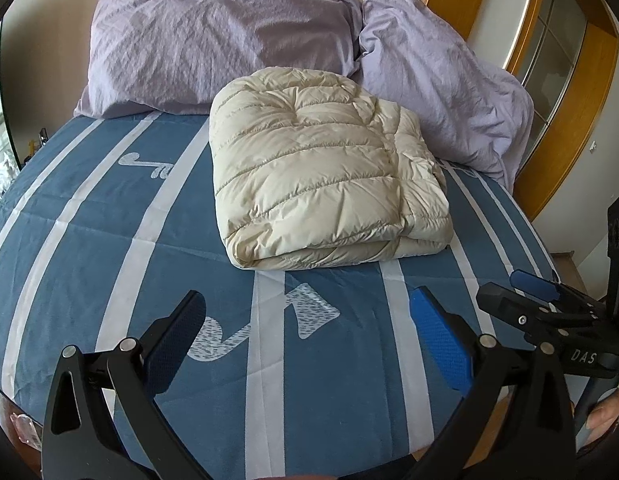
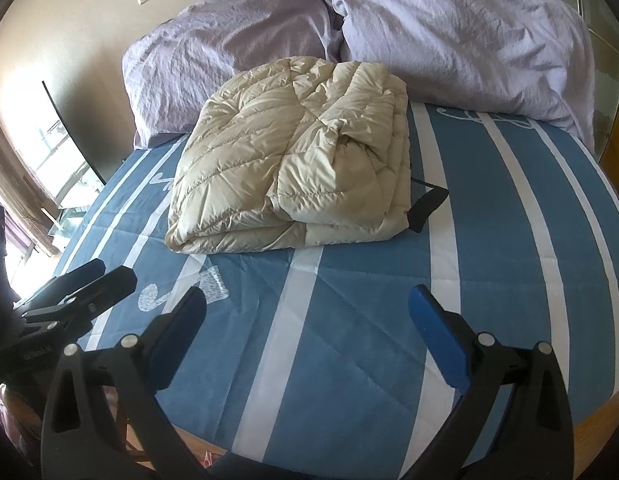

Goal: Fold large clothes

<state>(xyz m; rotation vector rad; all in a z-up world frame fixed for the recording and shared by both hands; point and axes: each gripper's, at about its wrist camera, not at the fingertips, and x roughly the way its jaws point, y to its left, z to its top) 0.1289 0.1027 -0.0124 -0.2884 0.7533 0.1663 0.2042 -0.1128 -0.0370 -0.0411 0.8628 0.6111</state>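
A cream quilted down jacket [image 1: 321,176] lies folded into a thick bundle on the blue striped bed, in front of the pillows; it also shows in the right wrist view [image 2: 297,160]. A black strap [image 2: 427,204] sticks out at its right side. My left gripper [image 1: 307,340] is open and empty, held above the bed's near edge, short of the jacket. My right gripper [image 2: 307,336] is open and empty too, also short of the jacket. The right gripper's fingers [image 1: 533,284] show at the right of the left wrist view; the left gripper's fingers [image 2: 85,280] show at the left of the right wrist view.
Two lilac pillows [image 1: 213,36] [image 1: 441,76] lean against the wall behind the jacket. The bedspread [image 1: 109,240] is blue with white stripes and arrow prints. A wooden frame [image 1: 565,92] stands to the right, a window [image 2: 41,152] to the left.
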